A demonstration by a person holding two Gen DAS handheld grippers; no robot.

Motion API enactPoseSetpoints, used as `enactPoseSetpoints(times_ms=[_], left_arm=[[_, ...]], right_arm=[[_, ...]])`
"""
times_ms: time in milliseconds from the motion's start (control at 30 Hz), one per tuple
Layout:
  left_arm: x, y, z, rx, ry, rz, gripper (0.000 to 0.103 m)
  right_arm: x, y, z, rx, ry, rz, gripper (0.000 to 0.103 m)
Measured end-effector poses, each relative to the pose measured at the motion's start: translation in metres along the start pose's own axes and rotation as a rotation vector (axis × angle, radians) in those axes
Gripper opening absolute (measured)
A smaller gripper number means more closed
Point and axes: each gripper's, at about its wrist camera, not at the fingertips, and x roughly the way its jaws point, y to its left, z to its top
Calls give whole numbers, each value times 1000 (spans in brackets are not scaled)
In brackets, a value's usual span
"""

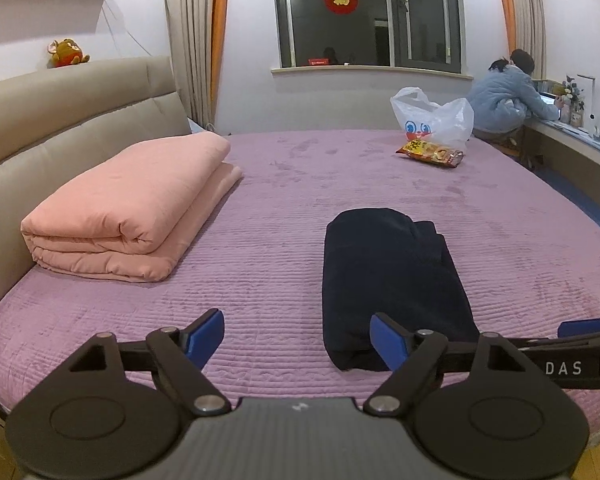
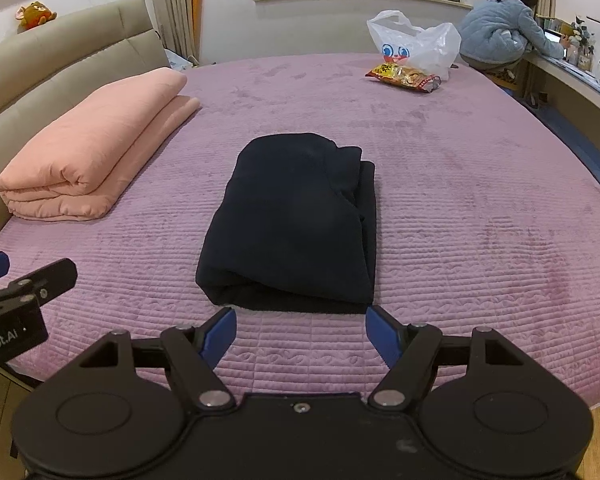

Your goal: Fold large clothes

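Note:
A dark navy garment (image 1: 388, 276) (image 2: 296, 224) lies folded into a thick rectangle on the purple bedspread (image 1: 268, 264) (image 2: 460, 208). My left gripper (image 1: 298, 338) is open just left of the garment's near end, with only bedspread between its blue pads; the right pad overlaps the garment's near corner in the view. My right gripper (image 2: 300, 334) hangs open just in front of the garment's near edge, nothing between its pads. The left gripper's fingers (image 2: 32, 280) show at the left edge of the right wrist view, and the right gripper's fingers (image 1: 584, 328) show at the right edge of the left wrist view.
A folded pink quilt (image 1: 136, 208) (image 2: 92, 152) lies by the beige headboard (image 1: 60, 120). A white plastic bag (image 1: 436, 118) and a snack packet (image 1: 430, 152) sit at the bed's far side. A person in a blue coat (image 1: 508, 100) crouches at a desk (image 1: 580, 144) on the right.

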Motion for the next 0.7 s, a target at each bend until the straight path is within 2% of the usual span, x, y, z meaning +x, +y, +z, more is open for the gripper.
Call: enactPoseSetpoints(times_ms=[400,533,700], left_arm=[[-4,0,3,9,-3,20,84],[0,4,4,-3,16,4,84],[7,2,5,18,35,35,84]], right_arm=[[-4,-2,0,4,-5,7,84],[-4,-1,0,5,0,10,84],[-3,-2,1,5,4,13,84]])
